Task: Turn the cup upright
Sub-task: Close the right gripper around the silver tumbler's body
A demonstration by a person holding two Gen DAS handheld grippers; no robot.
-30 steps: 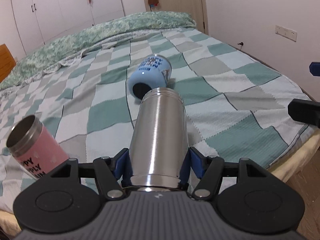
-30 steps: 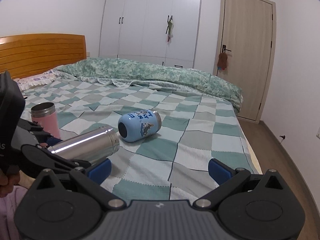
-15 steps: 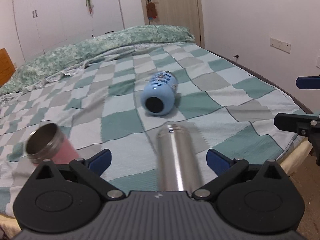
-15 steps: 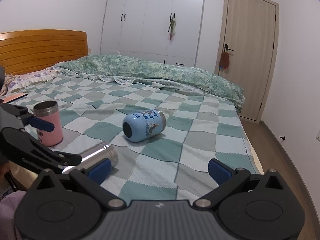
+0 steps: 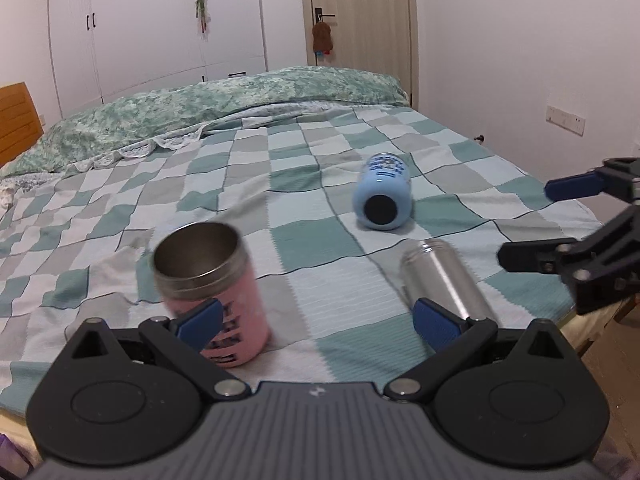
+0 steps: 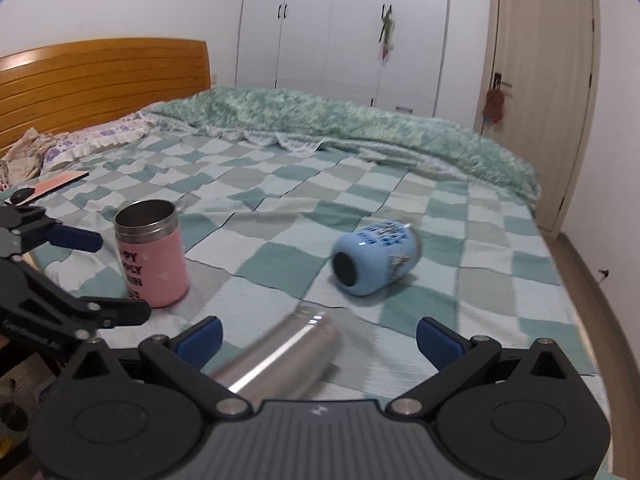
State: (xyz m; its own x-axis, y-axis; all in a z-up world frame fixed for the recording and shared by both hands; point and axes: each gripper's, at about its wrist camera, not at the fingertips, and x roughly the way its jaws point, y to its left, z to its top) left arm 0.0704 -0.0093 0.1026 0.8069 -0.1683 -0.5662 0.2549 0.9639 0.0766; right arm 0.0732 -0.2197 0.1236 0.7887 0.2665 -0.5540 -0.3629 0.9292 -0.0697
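Left gripper [image 5: 316,320]: blue-padded fingers spread wide, pinching nothing. Pink cylindrical tumbler with steel rim [image 5: 212,292] stands upright, mouth up, just behind the left finger pad; plain brushed-steel cylindrical cup [image 5: 440,280] lies on its side just beyond the right pad, open mouth pointing away. Right gripper [image 6: 318,338]: fingers likewise splayed and empty, the steel cup [image 6: 280,356] lying diagonally between them, its body running under the left pad and mouth toward the far right. Farther out from both sets of fingers, a light-blue printed tumbler [image 6: 374,258] rests on its side, dark base facing the cameras. Two cups remain down; the steel one, nearest the fingers, looks like the step in hand. Judgement: close across the barrel near mid-length, square to the axis, since slick metal may slip from a skewed pinch; lift before rotating so the rim does not drag the green-and-grey checked blanket [image 6: 460,280], then seat the base flat, because soft bedding may let a tall cup topple. Edges: the steel cup lies close to the mattress edge nearest the grippers, floor beyond. Open blanket stretches ahead of the fingers toward the rumpled green quilt [image 6: 360,124]; better to set down inward, away from the pink tumbler and the other gripper.
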